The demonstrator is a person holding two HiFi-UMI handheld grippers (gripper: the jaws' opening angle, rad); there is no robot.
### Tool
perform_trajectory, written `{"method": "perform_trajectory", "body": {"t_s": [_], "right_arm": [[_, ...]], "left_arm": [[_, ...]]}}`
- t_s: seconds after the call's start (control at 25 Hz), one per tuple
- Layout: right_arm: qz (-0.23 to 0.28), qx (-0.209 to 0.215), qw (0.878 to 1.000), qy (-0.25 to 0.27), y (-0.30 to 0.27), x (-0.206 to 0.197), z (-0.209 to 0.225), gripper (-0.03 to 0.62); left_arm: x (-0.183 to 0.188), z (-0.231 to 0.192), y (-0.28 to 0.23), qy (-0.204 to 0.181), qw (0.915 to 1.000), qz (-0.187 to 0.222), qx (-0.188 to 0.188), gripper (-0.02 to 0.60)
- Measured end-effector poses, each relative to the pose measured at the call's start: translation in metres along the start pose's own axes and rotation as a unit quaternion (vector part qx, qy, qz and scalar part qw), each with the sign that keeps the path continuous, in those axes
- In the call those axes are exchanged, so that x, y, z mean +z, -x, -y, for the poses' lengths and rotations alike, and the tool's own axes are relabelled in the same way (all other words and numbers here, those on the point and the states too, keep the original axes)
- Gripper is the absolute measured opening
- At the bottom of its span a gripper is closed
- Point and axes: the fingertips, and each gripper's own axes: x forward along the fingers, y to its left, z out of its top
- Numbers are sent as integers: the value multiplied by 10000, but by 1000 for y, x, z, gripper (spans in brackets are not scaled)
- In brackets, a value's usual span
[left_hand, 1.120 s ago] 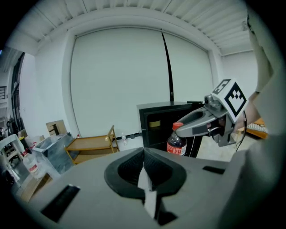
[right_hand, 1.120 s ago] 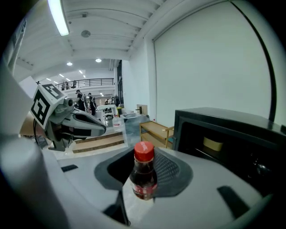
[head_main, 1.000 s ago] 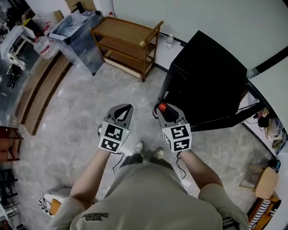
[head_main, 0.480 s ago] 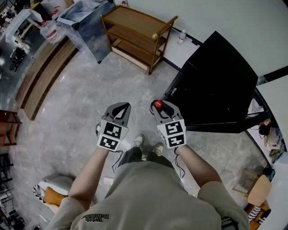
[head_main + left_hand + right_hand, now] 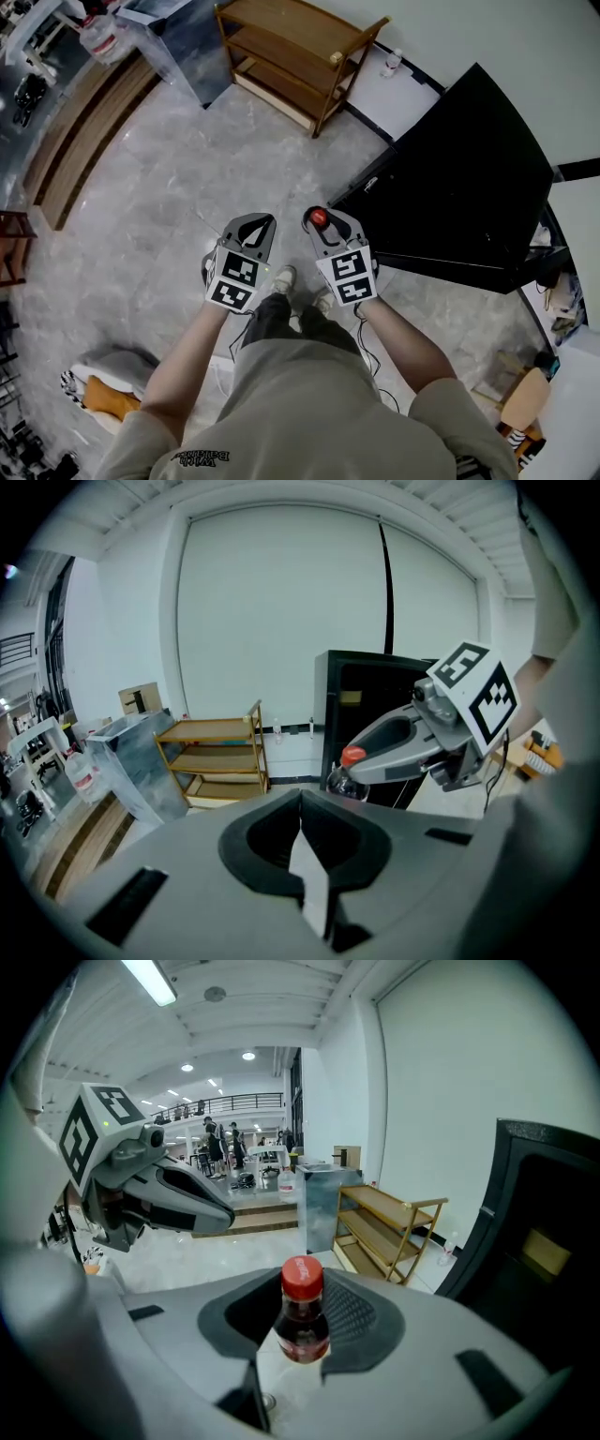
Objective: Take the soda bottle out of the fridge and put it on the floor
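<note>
The soda bottle point(image 5: 301, 1320), dark cola under a red cap point(image 5: 319, 217), stands upright between the jaws of my right gripper point(image 5: 313, 221), which is shut on its neck. It hangs above the grey marble floor point(image 5: 159, 197), just left of the black fridge point(image 5: 464, 187). My left gripper point(image 5: 263, 222) is beside it on the left, its jaws shut together on nothing point(image 5: 302, 803). The left gripper view shows the right gripper point(image 5: 349, 766) carrying the red-capped bottle point(image 5: 351, 757) in front of the fridge point(image 5: 375, 714).
A wooden shelf rack point(image 5: 300, 52) stands against the far wall, with a small clear bottle point(image 5: 392, 63) on the floor beside it. A grey covered box point(image 5: 183, 37) and a wooden step point(image 5: 80, 141) lie to the far left. The person's shoes point(image 5: 282, 278) are below the grippers.
The view has swung: fridge and shelf rack have slid up and right in the picture. Both grippers keep their spacing and the right one holds the bottle as before.
</note>
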Motion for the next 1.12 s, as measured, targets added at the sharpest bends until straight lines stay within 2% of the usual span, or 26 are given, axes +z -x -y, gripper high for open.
{"method": "perform_trajectory", "body": {"t_s": [0.52,1.12], "right_arm": [[-549,170,9983,112,-80,-76,-1,112],[-1209,189,9924,-156,-178,-216,-24,112]], "left_arm": [[-91,-15,-71,341,9973,-593,-259,6],[-230,5,-167,633,9874,-1207,-800,6]]}}
